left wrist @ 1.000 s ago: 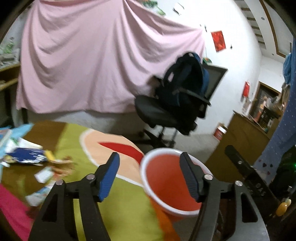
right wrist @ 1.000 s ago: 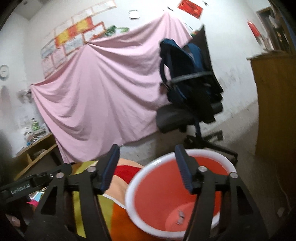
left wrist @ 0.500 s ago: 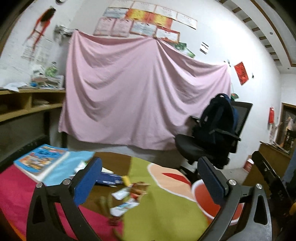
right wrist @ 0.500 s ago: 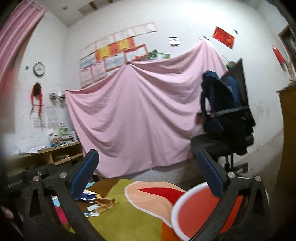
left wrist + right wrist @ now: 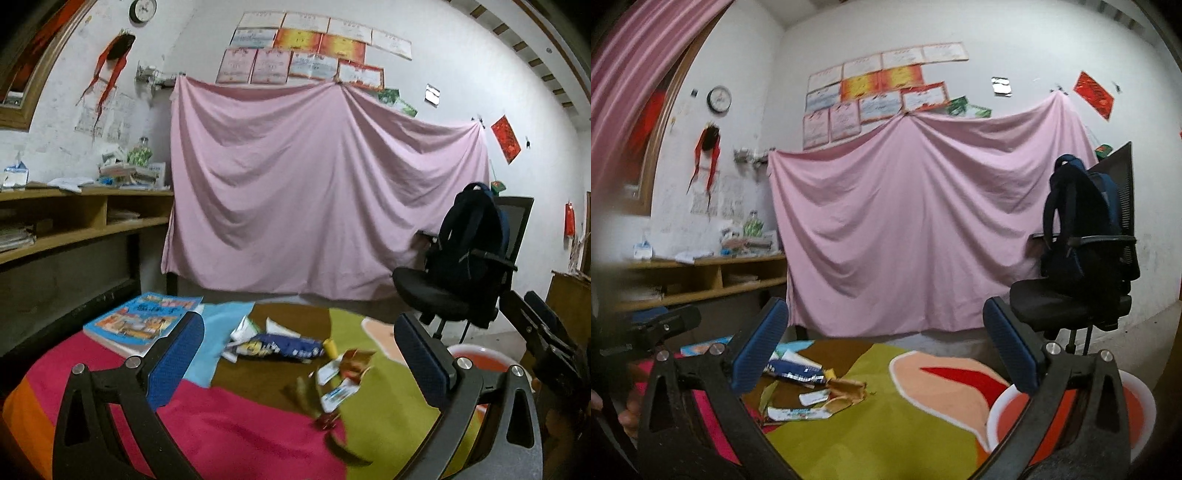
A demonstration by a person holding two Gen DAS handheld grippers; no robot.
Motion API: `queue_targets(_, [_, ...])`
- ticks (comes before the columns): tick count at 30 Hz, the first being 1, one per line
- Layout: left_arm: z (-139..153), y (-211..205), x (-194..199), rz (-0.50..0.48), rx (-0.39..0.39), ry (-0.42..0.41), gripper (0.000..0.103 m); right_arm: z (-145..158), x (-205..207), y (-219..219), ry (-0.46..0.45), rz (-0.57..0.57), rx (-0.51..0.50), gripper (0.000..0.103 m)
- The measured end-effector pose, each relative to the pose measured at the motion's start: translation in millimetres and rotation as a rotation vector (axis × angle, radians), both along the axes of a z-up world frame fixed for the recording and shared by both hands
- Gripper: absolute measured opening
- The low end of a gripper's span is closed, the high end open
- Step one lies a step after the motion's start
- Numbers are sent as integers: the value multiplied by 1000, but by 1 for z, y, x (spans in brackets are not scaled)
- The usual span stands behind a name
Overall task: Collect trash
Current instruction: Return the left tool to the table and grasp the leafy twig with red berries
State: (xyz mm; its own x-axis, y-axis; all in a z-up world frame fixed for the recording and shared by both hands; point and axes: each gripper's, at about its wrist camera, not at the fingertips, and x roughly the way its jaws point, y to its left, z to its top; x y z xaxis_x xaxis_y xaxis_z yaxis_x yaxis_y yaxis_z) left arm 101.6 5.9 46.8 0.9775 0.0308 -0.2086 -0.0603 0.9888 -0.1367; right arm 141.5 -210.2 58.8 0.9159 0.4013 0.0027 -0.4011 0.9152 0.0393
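Several wrappers and paper scraps [image 5: 332, 369] lie scattered on the colourful table cover [image 5: 240, 428], among them a dark blue snack bag [image 5: 280, 347]. My left gripper [image 5: 299, 354] hangs open over the near side of the litter, nothing between its fingers. In the right wrist view the same wrappers [image 5: 816, 395] lie left of centre, and my right gripper [image 5: 882, 350] is open and empty above the cover. A red bin with a white rim [image 5: 1141, 406] stands at the table's right edge, partly hidden behind the right finger; its rim [image 5: 480, 350] also shows in the left view.
A picture book [image 5: 144, 321] lies on the table's far left. A black office chair with a dark backpack [image 5: 469, 258] stands to the right. A pink sheet [image 5: 314, 199] hangs on the back wall, wooden shelves [image 5: 74, 218] on the left. The other gripper [image 5: 546, 343] shows at right.
Both grippers swung left, away from over the red bin toward the litter on the table. Their jaws spread wider. The bin moved from the centre to the right edge of both views.
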Motion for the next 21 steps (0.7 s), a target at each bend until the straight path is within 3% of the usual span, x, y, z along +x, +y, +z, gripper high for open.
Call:
queue_targets(8, [-31, 11, 18, -23, -55, 162, 101, -17, 22, 19, 106, 1, -81, 103])
queue_targets(14, [-41, 14, 37, -101, -118, 268, 100, -34, 46, 24, 258, -5, -106, 103])
queue_targets(17, [-45, 13, 44, -142, -144, 307, 92, -42, 58, 24, 327, 8, -108, 103])
queue_targets(19, [-48, 10, 52, -175, -157, 348, 77, -46, 63, 26, 361, 15, -114, 103])
queue_targets(21, [-52, 9, 57, -202, -169, 382, 70, -51, 70, 29, 407, 30, -126, 103])
